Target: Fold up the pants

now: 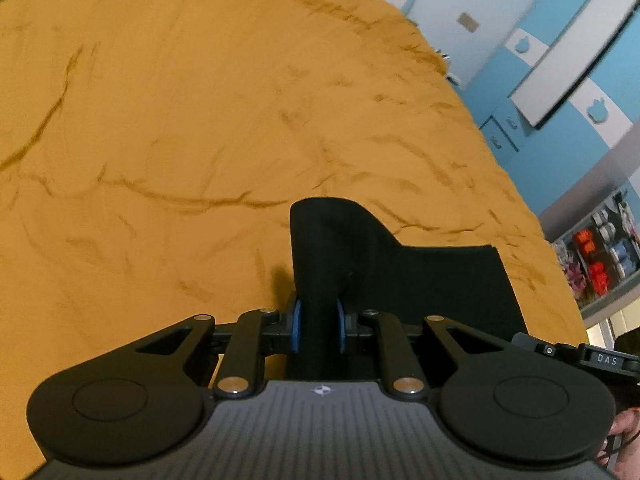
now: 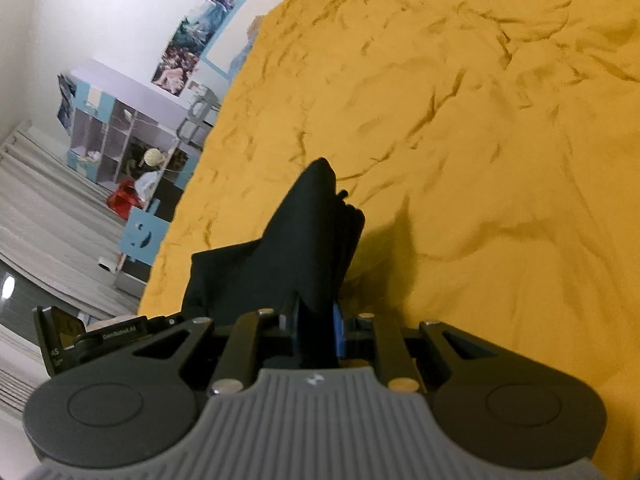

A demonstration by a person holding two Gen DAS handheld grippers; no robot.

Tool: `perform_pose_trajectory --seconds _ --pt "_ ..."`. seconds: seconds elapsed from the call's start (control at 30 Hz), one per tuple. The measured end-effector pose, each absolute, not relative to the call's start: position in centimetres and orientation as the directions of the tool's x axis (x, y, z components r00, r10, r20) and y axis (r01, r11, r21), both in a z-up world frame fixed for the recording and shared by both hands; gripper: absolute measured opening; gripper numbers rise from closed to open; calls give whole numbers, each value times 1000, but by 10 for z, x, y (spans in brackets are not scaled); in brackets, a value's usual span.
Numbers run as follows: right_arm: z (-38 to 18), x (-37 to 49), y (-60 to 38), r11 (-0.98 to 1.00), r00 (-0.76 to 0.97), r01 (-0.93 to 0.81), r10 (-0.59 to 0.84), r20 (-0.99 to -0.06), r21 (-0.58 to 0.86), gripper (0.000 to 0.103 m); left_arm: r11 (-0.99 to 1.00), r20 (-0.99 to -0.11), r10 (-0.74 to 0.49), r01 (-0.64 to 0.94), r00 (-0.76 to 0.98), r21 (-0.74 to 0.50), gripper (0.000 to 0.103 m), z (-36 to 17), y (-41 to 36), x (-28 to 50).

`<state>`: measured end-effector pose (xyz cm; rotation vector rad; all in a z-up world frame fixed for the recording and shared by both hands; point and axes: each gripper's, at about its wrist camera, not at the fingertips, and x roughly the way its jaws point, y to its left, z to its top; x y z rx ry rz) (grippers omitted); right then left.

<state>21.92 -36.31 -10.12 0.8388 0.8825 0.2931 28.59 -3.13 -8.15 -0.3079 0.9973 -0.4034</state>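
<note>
The black pants (image 1: 420, 280) hang over a mustard-yellow bed cover (image 1: 180, 120). My left gripper (image 1: 319, 330) is shut on a bunched edge of the pants, which rises between its blue pads (image 1: 296, 328). In the right wrist view the pants (image 2: 296, 248) stand up in a peak above the yellow cover (image 2: 500, 160). My right gripper (image 2: 318, 332) is shut on another edge of the pants. The cloth stretches between the two grippers. The other gripper shows at the edge of each view, at right (image 1: 592, 360) and at left (image 2: 80, 336).
The wrinkled bed cover fills most of both views. Blue and white cupboards (image 1: 560, 80) stand beyond the bed's right edge. A shelf unit with toys (image 2: 120, 148) and a grey striped floor (image 2: 48, 220) lie past the bed's left edge.
</note>
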Motion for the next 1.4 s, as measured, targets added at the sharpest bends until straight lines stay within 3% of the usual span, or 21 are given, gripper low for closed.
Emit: perform_pose_trajectory --seconds 0.23,0.47,0.73,0.9,0.97,1.03,1.13,1.23,1.4 --pt "-133 229 -365 659 589 153 537 -604 736 10 853 -749 -493 76 442 -517 25 -126 -8 295" --pt "-126 221 -363 721 595 149 481 -644 677 14 864 -748 -464 56 475 -500 32 -117 5 287" --pt "-60 191 -340 918 674 15 283 -682 396 19 948 -752 -320 200 577 -249 29 -61 -14 236" --pt "-39 153 -298 964 717 -140 255 -649 224 34 938 -715 -331 301 616 -175 31 -42 -40 184" --pt "-43 141 -283 969 715 -170 247 -654 180 47 933 -716 -337 317 611 -169 38 -45 -49 167" --pt "-50 131 -272 973 715 -187 230 -660 136 53 937 -720 -322 317 615 -148 48 -50 -55 155" --pt "-67 123 -264 974 685 -204 213 -697 97 54 942 -741 -290 316 605 -112 59 -63 -62 138" --pt "-81 126 -260 977 659 -192 199 -726 95 56 945 -757 -245 324 606 -47 61 -80 -67 128" --pt "-91 125 -262 979 644 -178 192 -740 99 58 944 -755 -244 326 608 -42 69 -78 -69 122"
